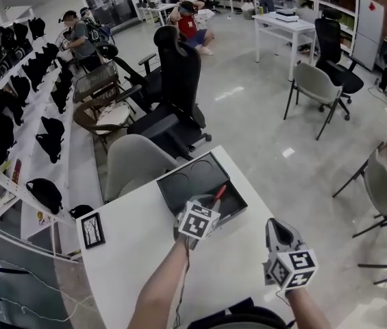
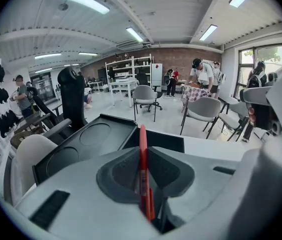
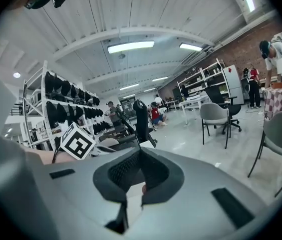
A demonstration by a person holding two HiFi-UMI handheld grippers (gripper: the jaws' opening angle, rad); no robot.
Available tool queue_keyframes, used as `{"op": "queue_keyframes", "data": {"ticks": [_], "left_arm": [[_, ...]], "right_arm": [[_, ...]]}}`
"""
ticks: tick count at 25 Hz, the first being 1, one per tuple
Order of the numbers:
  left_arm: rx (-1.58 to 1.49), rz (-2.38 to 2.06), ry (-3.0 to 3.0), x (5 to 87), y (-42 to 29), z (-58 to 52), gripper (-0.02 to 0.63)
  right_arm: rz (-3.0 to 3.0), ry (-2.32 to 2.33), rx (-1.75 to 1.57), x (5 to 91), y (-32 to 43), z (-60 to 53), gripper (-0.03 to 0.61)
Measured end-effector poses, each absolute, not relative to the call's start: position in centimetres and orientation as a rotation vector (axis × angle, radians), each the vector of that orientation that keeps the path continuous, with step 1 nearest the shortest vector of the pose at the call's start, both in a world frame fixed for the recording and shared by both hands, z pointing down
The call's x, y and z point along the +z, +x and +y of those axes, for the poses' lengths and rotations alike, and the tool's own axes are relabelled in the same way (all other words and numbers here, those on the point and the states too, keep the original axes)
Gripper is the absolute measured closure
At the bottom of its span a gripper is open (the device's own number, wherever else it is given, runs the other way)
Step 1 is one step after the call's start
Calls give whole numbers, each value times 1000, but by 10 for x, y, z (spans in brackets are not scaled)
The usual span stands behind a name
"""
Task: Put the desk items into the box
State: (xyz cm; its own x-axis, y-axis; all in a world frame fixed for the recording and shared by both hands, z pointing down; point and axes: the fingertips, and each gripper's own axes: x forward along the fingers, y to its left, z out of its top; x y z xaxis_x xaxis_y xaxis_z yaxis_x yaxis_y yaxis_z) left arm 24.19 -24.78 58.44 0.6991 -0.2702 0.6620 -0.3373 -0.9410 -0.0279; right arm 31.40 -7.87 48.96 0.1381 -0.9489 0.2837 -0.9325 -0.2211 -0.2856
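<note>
A red pen (image 1: 218, 194) is clamped between the jaws of my left gripper (image 1: 211, 204), its tip pointing out over the black box (image 1: 179, 177). In the left gripper view the pen (image 2: 142, 154) stands upright between the pads of the left gripper (image 2: 143, 184), and the box (image 2: 96, 139) lies just beyond, with two round recesses on its left part and a deeper well on the right. My right gripper (image 1: 279, 230) hovers over the table's near right corner with its jaws together and nothing in them. In its own view the right gripper (image 3: 140, 184) shows only white table behind the jaws.
The white table (image 1: 145, 266) carries a small framed picture (image 1: 92, 229) near its left edge. A grey chair (image 1: 135, 160) and a black office chair (image 1: 176, 81) stand behind the table. Shelves of black bags (image 1: 15, 115) line the left wall.
</note>
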Motion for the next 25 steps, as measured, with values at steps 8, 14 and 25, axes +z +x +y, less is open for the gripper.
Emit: {"op": "queue_keyframes", "data": {"ticks": [8,14,25], "left_arm": [[1214,-444,2769,615,252,-247,561],[1308,-399,2742,633,253,-244,561],[1436,-343,2671,655,252,-238,561]], "right_arm": [[1925,-2349,-622,488,323,-79,575],[1923,-2351,-625,489,327,-77,575],[1914,-2354,-627,489,329,-77,575]]}}
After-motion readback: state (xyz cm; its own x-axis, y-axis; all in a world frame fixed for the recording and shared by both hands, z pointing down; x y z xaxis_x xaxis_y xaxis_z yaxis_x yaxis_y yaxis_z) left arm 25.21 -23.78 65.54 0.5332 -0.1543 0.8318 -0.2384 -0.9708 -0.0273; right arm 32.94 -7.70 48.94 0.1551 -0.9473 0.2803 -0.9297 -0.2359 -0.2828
